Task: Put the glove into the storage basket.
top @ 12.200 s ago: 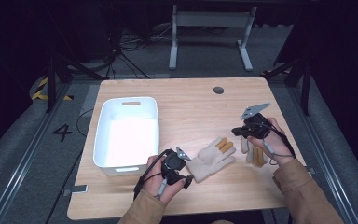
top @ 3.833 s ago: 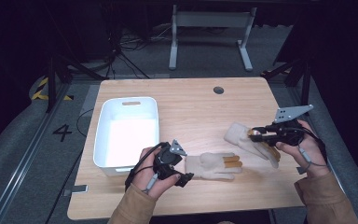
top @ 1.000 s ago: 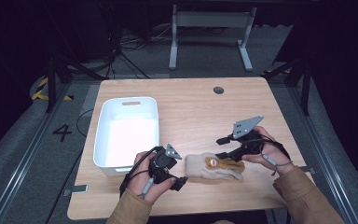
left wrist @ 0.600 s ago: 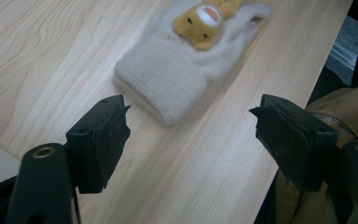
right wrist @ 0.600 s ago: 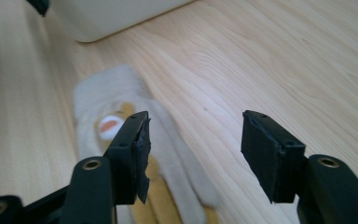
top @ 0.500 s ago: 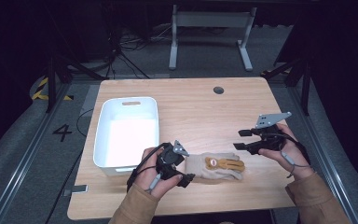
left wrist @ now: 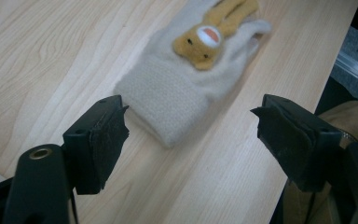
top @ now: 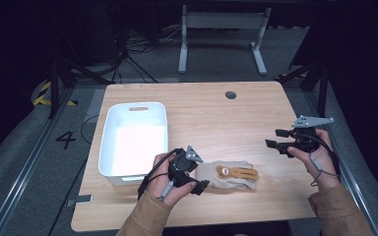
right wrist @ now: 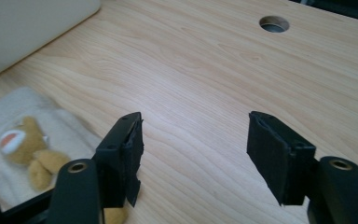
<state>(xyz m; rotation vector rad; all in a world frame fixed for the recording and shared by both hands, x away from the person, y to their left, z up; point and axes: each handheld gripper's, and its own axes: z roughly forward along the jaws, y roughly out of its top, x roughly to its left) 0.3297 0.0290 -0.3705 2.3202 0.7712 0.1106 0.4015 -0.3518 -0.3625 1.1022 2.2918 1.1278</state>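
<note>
Left tool [top: 203, 184], high view: sits at the cuff end of the cream glove [top: 229, 175], jaws spread, nothing clamped. Glove lies flat on the bench [top: 202, 108], near edge, just right of the white bin [top: 134, 138], fingers pointing right. Right tool [top: 274, 144] hangs well apart to the right of the glove, jaws just opened further, empty. Risk: with both tools free, nothing pins the glove, so any brush from the left tool could slide it on the smooth wood.

Left gripper view: both pads [left wrist: 103, 140] stand wide, cuff of the glove [left wrist: 186, 100] lies just ahead of them, not touched. A tan bear patch [left wrist: 199, 41] shows on the back. Risk: closing from here likely catches only the top layer of the soft cuff, or misses and nips bare bench; fabric could bunch and slip out on lifting.

Right gripper view: jaws wide, bare wood between them; glove [right wrist: 37, 140] low left, bin wall [right wrist: 28, 28] far left. Risk: the glove sits off this tool's axis, so a reach without turning would land short of the fingers.
</note>
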